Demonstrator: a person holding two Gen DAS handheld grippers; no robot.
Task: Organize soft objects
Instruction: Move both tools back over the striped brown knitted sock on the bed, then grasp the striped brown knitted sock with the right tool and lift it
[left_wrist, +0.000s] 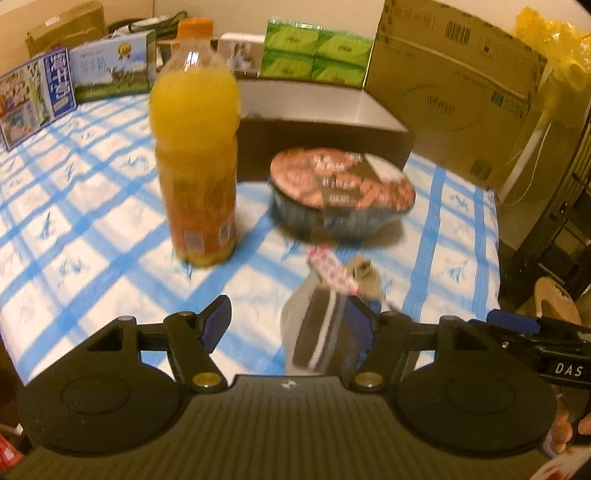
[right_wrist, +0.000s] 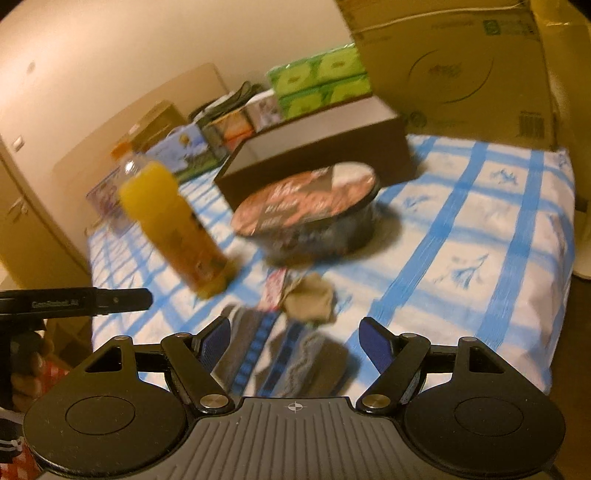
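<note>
While both our hand-held grippers are open and empty, the folded socks (right_wrist: 280, 354) lie at twelve o'clock of the right hand-held gripper (right_wrist: 295, 345), long axis pointing away; the left hand-held gripper (left_wrist: 286, 325) has them at one o'clock.

On the bed cover (left_wrist: 92, 206), a juice bottle (left_wrist: 195, 147) stands left of centre, a lidded bowl (left_wrist: 341, 192) to its right. An open box (left_wrist: 325, 110) sits behind the bowl. Socks (right_wrist: 284, 350) lie at lower centre, before both; cartons (left_wrist: 317, 55) line the top.
</note>
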